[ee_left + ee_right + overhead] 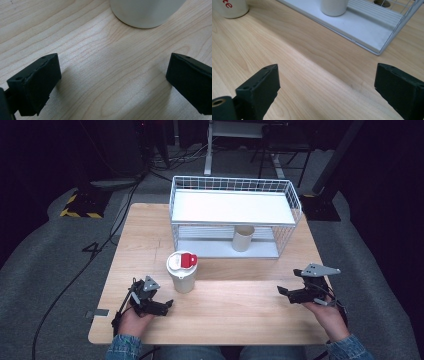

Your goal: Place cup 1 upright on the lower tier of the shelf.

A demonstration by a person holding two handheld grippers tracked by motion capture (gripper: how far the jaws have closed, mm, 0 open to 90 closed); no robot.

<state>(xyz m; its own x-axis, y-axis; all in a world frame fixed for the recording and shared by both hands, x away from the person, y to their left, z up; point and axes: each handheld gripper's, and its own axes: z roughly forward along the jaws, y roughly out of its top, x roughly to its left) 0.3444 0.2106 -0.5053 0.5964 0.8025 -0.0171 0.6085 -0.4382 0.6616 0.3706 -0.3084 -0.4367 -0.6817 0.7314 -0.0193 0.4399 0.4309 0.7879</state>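
Dark room, wood table (pixel 240 305) w/ white wire rack (pixel 235 215) at 12. We take the lidded white cup (pixel 182 270) as the target: mid-table, upright, long axis vertical, red lid tab toward 3. It sits just off the left gripper (pixel 162 302) at approx 1 o'clock; the right gripper (pixel 286 291) is well apart, so left is nearer. Both tongs spread wide, holding nothing. 2nd cup (pixel 243 238) stands on rack's lower shelf.

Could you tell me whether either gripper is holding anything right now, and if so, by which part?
Nothing is held. The left gripper and right gripper both have open jaws with only bare table between them.
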